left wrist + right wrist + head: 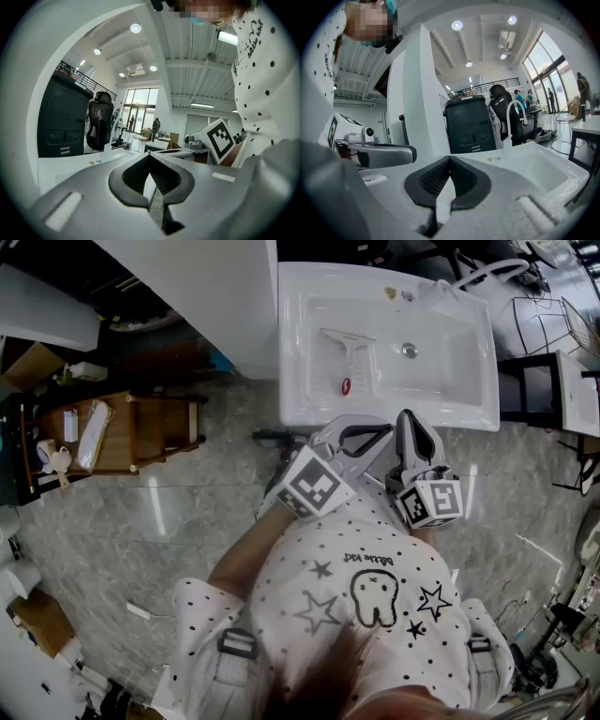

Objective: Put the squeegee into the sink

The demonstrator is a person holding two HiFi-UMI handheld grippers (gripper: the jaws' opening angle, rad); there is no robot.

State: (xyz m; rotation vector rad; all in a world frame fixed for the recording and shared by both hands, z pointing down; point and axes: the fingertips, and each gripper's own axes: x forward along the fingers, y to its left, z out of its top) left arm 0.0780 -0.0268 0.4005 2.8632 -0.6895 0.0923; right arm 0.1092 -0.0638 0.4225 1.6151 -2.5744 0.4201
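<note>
**A:** Tongs first: are they carrying anything?

**B:** No. The left tongs (380, 432) and right tongs (410, 418) are both sitting clenched on nothing, hanging near the person's chest at centre frame.

**A:** Where is the squeegee (348, 354) lying?

**B:** It's lying flat in the sink (298, 407), above both tongs in the frame and apart from them, with the left tongs sitting nearer. Its long axis is running up and down the frame, blade pointing toward the upper edge, red-tipped handle pointing down toward the tongs. I'm judging it already placed.
</note>
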